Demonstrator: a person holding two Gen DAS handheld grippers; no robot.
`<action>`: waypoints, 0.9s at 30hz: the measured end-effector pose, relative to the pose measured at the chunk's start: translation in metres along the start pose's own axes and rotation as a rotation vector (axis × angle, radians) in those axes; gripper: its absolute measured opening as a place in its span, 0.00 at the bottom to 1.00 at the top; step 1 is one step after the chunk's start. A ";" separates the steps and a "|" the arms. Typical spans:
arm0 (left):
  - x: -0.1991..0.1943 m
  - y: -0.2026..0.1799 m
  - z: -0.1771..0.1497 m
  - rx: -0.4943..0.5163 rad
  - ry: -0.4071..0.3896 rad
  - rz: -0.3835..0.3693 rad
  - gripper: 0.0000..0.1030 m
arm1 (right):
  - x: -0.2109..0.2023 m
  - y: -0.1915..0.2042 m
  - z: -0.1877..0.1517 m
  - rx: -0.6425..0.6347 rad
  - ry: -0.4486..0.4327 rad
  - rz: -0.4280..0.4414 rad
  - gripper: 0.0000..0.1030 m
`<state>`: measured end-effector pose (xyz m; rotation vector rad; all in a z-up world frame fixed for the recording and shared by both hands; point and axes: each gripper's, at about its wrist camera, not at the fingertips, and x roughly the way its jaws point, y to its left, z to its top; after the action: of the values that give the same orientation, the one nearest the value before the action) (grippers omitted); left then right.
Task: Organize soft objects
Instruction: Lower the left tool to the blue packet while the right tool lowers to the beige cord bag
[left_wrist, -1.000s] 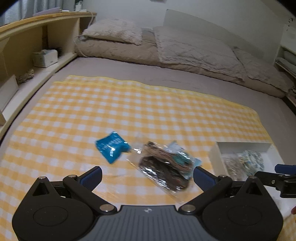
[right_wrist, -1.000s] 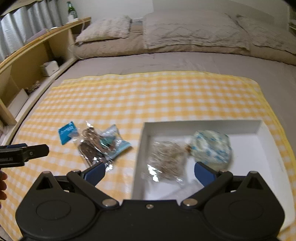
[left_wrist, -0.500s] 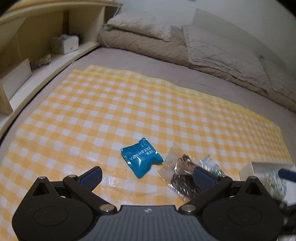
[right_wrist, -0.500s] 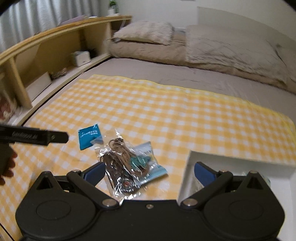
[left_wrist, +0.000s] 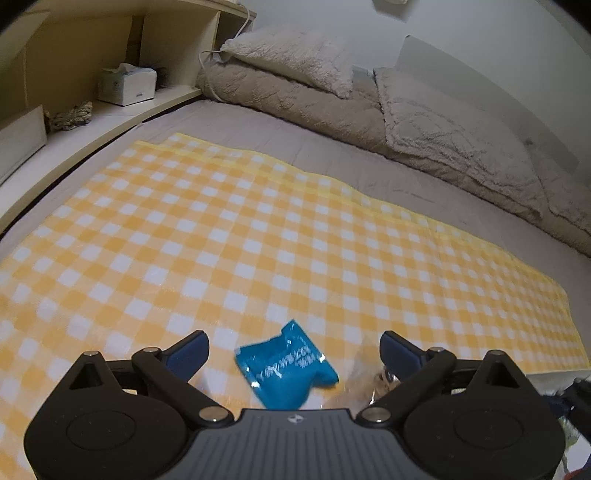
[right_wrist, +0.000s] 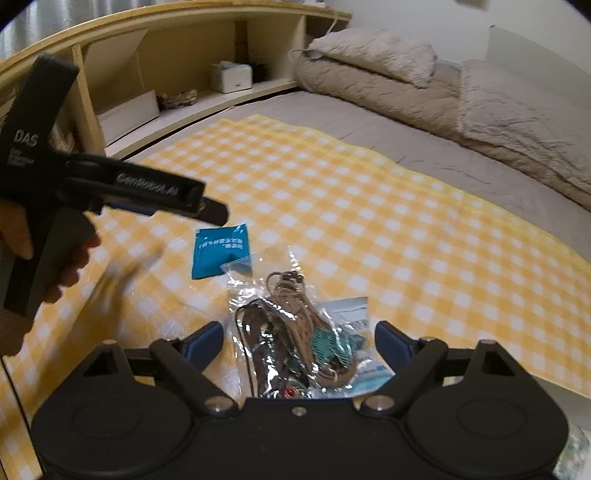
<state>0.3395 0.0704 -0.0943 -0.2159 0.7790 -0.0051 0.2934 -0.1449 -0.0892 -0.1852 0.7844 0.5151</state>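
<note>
Left wrist view, nearest first: left claw (left_wrist: 293, 345), blue pads apart and drawing together, nothing pressed between them. Blue sachet (left_wrist: 286, 367) lies flat on the cloth between the pads, clear of both; white print on it too blurred to read. Corner of a clear bag (left_wrist: 373, 384) just beside the sachet, by the right pad.

Right wrist view, nearest first: right claw (right_wrist: 299, 339), pads apart and closing, with the clear bag (right_wrist: 291, 332) lying between them, no pad pressing it. Bag holds coiled brown cord, a teal piece and a white-and-blue card; card print not legible. Blue sachet (right_wrist: 221, 251) sits beyond the bag, its near corner overlapped by the bag's film; white characters on it, not readable. Left claw (right_wrist: 207, 208) hangs above the cloth left of the sachet, held by a hand (right_wrist: 55, 258); its body reads "DAS" and its arm "GenRobot.AI".

Support: yellow-and-white checked cloth (left_wrist: 258, 229) spread on a grey bed (left_wrist: 332, 147). Broad bare cloth lies ahead and to the left of both items; the cloth's far edge runs diagonally, with bare grey sheet beyond.

Far surround: beige pillow (left_wrist: 295, 55) on a folded quilted blanket (left_wrist: 443, 129) along the head of the bed. Wooden shelf (right_wrist: 184, 55) along the left side, carrying a tissue box (left_wrist: 127, 86), a rope bundle (left_wrist: 70, 116) and a white box (right_wrist: 129, 114).
</note>
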 end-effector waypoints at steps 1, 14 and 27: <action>0.003 0.002 0.001 -0.002 -0.003 -0.008 0.95 | 0.004 -0.002 0.000 0.005 0.004 0.010 0.85; 0.032 0.009 -0.002 0.080 -0.029 -0.091 0.95 | 0.028 0.002 -0.007 0.001 0.102 0.198 0.83; 0.041 0.006 -0.010 0.195 0.039 -0.158 0.95 | 0.019 -0.007 -0.003 0.027 0.053 0.175 0.80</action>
<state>0.3612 0.0706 -0.1305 -0.0921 0.7938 -0.2339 0.3061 -0.1453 -0.1049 -0.1058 0.8638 0.6665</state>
